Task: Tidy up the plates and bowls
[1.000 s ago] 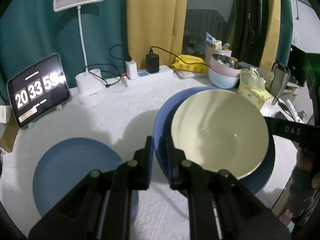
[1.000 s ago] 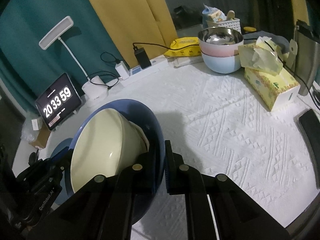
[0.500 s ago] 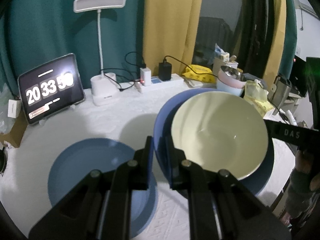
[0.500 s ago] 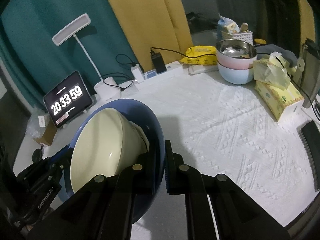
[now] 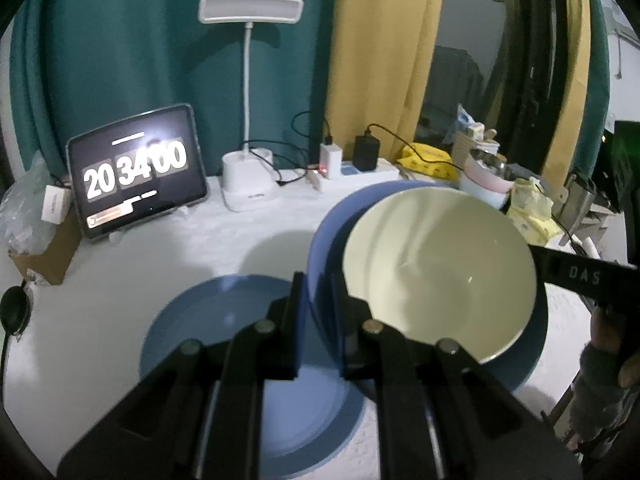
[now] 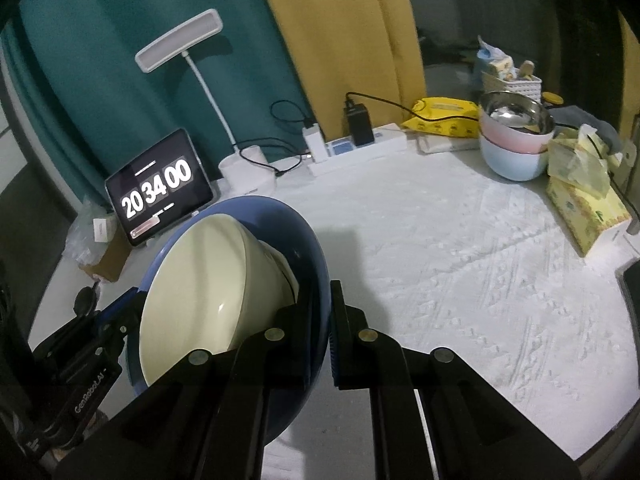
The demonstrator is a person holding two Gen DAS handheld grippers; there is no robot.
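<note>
- The left tongs (image 5: 320, 308) are squeezed tight on the near rim of the blue plate (image 5: 320, 248).
- The right tongs (image 6: 320, 320) are squeezed tight on the other side of the same blue plate, so both pairs carry it together above the bench (image 6: 460, 260).
- A cream bowl (image 5: 436, 268) sits on the blue plate, just past the left tongs and a bit to their right.
- From the right tongs, the cream bowl is to their left and leans toward the left tongs.
- A second blue plate (image 5: 208, 332) lies flat on the white bench, right under the left tongs and partly hidden by them.
- I think the held plate does not touch the flat one, but the tongs cover that spot, so I cannot be sure.
- A moment ago the flat plate was off to the left of the left tongs; now it is right below them.
- The clock screen (image 5: 136, 172) and the white lamp (image 5: 250, 10) have slid toward the middle of the left view.
- The clock showed 20 33 59 before; now it shows 20 34 00.
- The stacked pink and light blue bowls (image 6: 514, 148) look further back on the bench than before.
- Both tongs grip the plate just as tightly as before.
</note>
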